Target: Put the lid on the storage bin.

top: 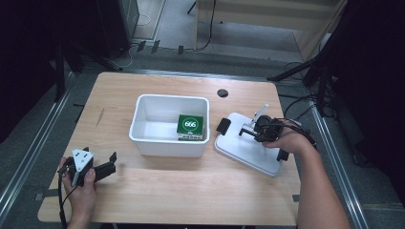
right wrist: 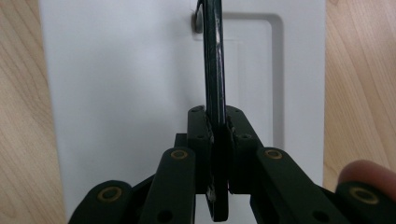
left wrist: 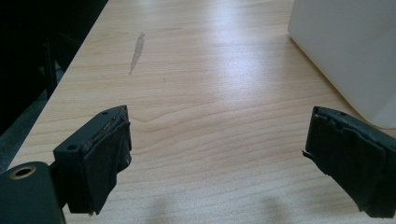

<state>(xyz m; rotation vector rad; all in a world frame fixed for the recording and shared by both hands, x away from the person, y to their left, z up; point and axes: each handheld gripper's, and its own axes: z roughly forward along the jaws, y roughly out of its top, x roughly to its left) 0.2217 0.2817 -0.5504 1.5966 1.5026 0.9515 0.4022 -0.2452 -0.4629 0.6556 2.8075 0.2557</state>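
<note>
Lid handle (right wrist: 214, 60): a thin black bar standing up on edge from the white lid (top: 248, 145), which lies flat on the desk (top: 191, 191) just to the right of the white bin (top: 169, 125), tilted askew to it. The right hand-held gripper (right wrist: 218, 128) is clenched on this handle; in the right gripper view both pads press against its two faces. In the high view the right hand-held gripper (top: 250, 130) sits above the middle of the lid.

The bin stands open near the desk centre. A green box (top: 190, 127) marked 666 lies inside it, against the bin's right wall.

The left hand-held gripper (top: 106, 168) rests on the desk to the lower left of the bin, well apart from it. Its jaws are released and stand wide, with bare desk between them in the left gripper view (left wrist: 219, 154).
</note>
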